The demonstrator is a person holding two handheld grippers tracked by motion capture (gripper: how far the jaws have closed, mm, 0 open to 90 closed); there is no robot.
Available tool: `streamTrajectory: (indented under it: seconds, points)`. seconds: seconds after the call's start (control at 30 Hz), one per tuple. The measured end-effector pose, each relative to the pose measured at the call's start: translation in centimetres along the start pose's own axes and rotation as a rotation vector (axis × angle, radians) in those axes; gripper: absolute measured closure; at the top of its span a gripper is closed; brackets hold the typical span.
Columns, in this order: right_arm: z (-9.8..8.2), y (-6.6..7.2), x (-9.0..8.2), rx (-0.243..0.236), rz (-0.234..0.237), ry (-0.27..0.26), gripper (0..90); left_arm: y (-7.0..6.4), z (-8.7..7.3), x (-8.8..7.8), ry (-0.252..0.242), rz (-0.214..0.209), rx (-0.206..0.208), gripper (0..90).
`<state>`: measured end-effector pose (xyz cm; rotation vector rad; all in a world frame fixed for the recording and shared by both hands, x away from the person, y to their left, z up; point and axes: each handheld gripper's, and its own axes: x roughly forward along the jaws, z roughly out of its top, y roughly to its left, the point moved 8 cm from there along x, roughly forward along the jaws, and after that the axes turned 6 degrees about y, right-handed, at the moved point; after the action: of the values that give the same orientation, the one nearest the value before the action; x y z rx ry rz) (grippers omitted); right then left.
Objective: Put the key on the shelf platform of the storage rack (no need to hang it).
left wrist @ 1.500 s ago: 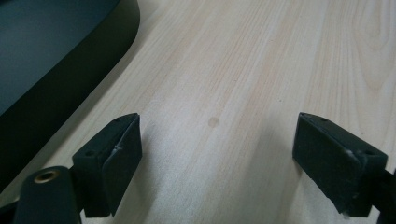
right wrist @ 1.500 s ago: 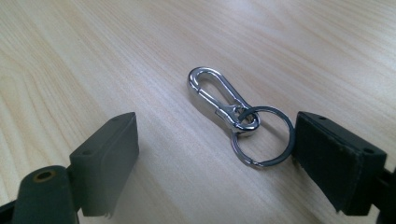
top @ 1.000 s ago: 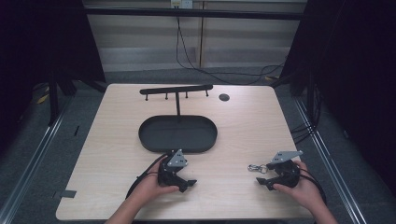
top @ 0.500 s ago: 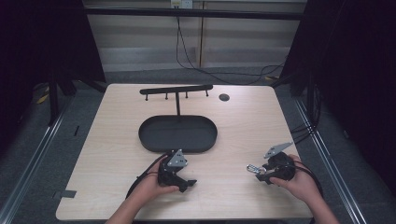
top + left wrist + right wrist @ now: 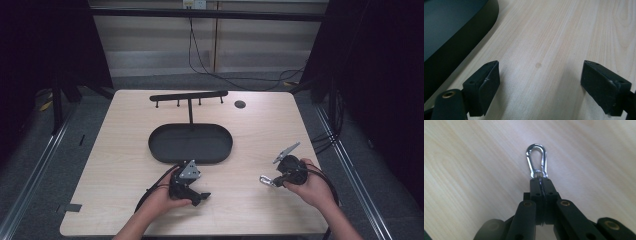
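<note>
A silver carabiner clip (image 5: 537,160) sticks out past the tips of my right gripper (image 5: 541,181), which is shut on the clip's small ring end. Its jaws have just been closing, with that ring between them. In the high view the right gripper (image 5: 272,180) is held at the table's front right, pointing left, with the clip (image 5: 264,180) just above the wood. My left gripper (image 5: 200,195) rests at the front centre. Its jaws stand wide open over bare wood (image 5: 540,82), with nothing between them.
A black oval tray (image 5: 165,155) lies mid-table, just beyond the left gripper, and its rim (image 5: 461,50) sits beside the left jaw. A black hook rack (image 5: 189,96) stands behind it. A small dark disc (image 5: 240,104) lies at the back right.
The right gripper moved left to the clip that lay on the table, shut on its ring end and lifted slightly. The left gripper stayed where it was.
</note>
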<state>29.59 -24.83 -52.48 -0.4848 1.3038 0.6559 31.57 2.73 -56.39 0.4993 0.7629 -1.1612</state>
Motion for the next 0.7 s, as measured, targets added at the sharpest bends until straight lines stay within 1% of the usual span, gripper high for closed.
streamTrajectory:
  seconds: [0.03, 0.07, 0.13, 0.17, 0.2, 0.3, 0.4, 0.43, 0.57, 0.6, 0.63, 0.7]
  points:
    - [0.5, 0.3, -0.4, -0.002, 0.003, 0.014, 89.6, 0.0, 0.0, 0.0, 0.001, -0.002, 0.002, 15.5]
    - [0.5, 0.3, -0.4, -0.002, 0.003, 0.014, 89.6, 0.0, 0.0, 0.0, 0.001, -0.002, 0.002, 15.4]
    - [1.0, 0.5, -0.9, -0.015, 0.002, 0.015, 89.7, 0.0, 0.0, 0.0, 0.001, 0.0, 0.0, 15.5]
    - [1.6, 0.8, -1.4, -0.01, 0.005, 0.011, 89.7, 0.0, 0.0, 0.0, 0.0, 0.0, 0.0, 15.5]
    - [1.6, 0.8, -1.4, -0.01, 0.005, 0.011, 89.7, 0.0, 0.0, 0.0, 0.0, 0.0, 0.0, 15.5]
    - [2.6, 1.3, -2.5, -0.029, 0.009, -0.001, 89.8, 0.0, 0.0, 0.0, 0.0, 0.0, 0.0, 15.5]
    - [3.0, 1.6, -2.8, -0.039, 0.014, -0.003, 89.8, 0.0, 0.0, 0.0, 0.001, 0.0, 0.001, 15.5]
    - [3.3, 1.9, -3.0, -0.049, 0.014, 0.009, 89.8, 0.0, 0.0, 0.0, 0.001, 0.0, 0.0, 15.5]
    - [3.8, 2.2, -3.3, -0.054, 0.022, 0.019, 89.8, 0.0, 0.0, 0.0, 0.001, 0.0, 0.001, 15.5]
    - [4.2, 2.2, -3.5, -0.063, 0.017, 0.017, 89.8, 0.0, 0.0, 0.0, 0.001, 0.0, 0.0, 15.5]
    - [4.2, 2.2, -3.5, -0.063, 0.017, 0.017, 89.8, 0.0, 0.0, 0.0, 0.001, 0.0, 0.0, 15.5]
    - [4.7, 2.5, -4.0, -0.062, 0.017, 0.016, 89.7, 0.0, 0.0, 0.0, 0.0, 0.0, -0.001, 15.5]
